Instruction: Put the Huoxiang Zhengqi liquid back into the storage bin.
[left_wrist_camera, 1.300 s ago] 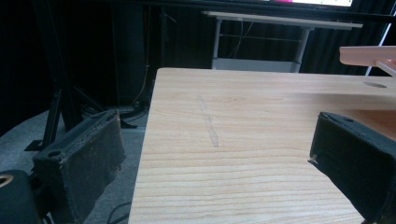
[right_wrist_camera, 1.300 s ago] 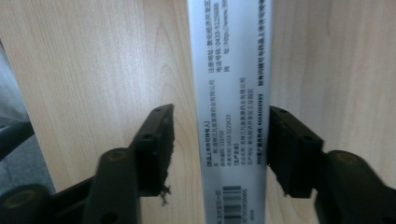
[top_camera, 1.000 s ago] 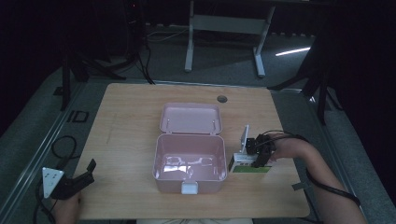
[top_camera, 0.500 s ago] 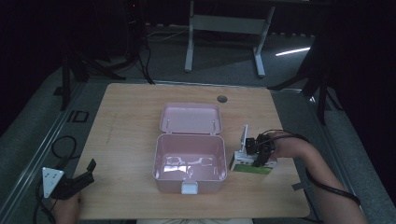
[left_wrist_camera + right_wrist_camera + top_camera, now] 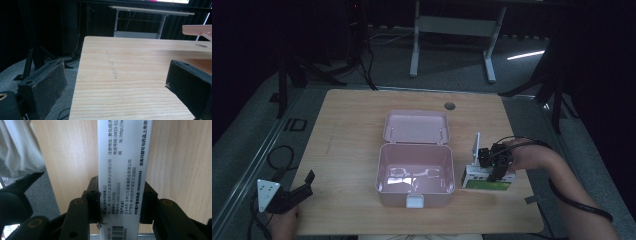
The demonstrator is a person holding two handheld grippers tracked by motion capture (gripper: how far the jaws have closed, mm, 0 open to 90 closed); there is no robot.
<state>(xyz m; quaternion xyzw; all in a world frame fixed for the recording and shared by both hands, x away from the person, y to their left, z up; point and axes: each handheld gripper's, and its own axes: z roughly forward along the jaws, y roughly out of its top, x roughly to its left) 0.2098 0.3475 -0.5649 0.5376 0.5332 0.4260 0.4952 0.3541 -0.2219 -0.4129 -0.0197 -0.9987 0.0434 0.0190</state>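
High view: a pink box (image 5: 414, 175) with its lid flipped back is seen at centre frame on the wooden table (image 5: 352, 130). Just right of it, lower right of centre, a white and green carton (image 5: 486, 178) is clamped by the right gripper (image 5: 495, 172); the carton is touching or just off the table, which cannot be told. The carton's long axis runs left-right in the frame, parallel to the box's right wall, with the box opening just to its left, so a short shift leftward is judged to be what a drop into the box needs. The right hand is much the nearer one. The left gripper (image 5: 287, 196) is parked at the lower left, well apart from the box, its jaws spread and empty.

Left gripper view: wide-set black pads (image 5: 45, 85) are seen over bare table, nothing between them. A pink lid edge (image 5: 197, 29) is caught at the upper right.

Right gripper view: the carton (image 5: 122, 170) is pinched between both jaws, its long axis running straight up the frame away from the pads. Printed Chinese text is seen, with "4008000999", "0433-5125633", "133700", part of an "http://w" address and a barcode at the bottom edge. No brand name can be read.
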